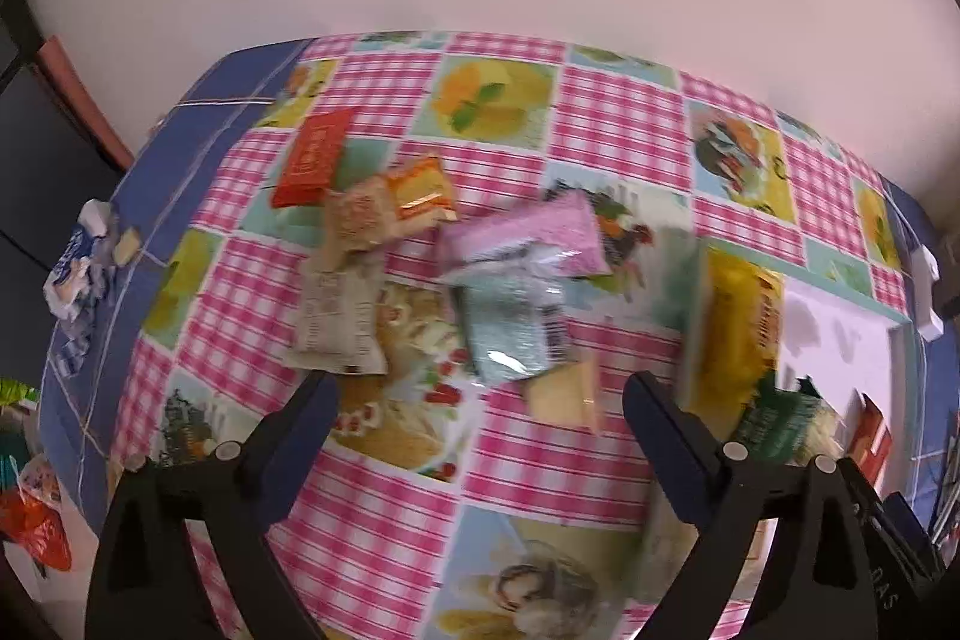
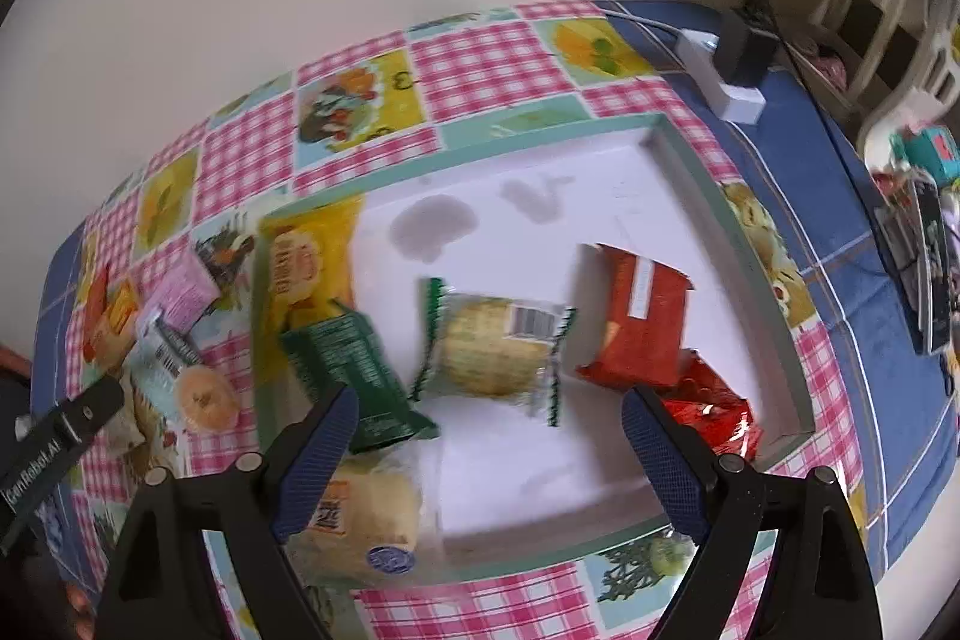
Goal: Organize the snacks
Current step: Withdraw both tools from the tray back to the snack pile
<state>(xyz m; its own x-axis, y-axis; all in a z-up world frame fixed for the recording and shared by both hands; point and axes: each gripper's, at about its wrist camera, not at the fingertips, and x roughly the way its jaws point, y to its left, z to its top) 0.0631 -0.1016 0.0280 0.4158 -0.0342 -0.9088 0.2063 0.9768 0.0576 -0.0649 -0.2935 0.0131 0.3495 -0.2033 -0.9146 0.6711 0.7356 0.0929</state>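
Left wrist view: your left hand-held gripper [image 1: 474, 400] hangs with jaws apart and nothing between them, over loose snacks on the table [image 1: 384, 520]. The silver-blue packet [image 1: 510, 328] lies just ahead, its long axis running away from you. Your right hand-held gripper [image 2: 489, 409], also apart and unloaded, hangs over the tray [image 2: 690, 172], farther off.

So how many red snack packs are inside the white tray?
2: a red box toward the tray's right side, and a shiny red packet at its near right corner. Others may hide underneath.
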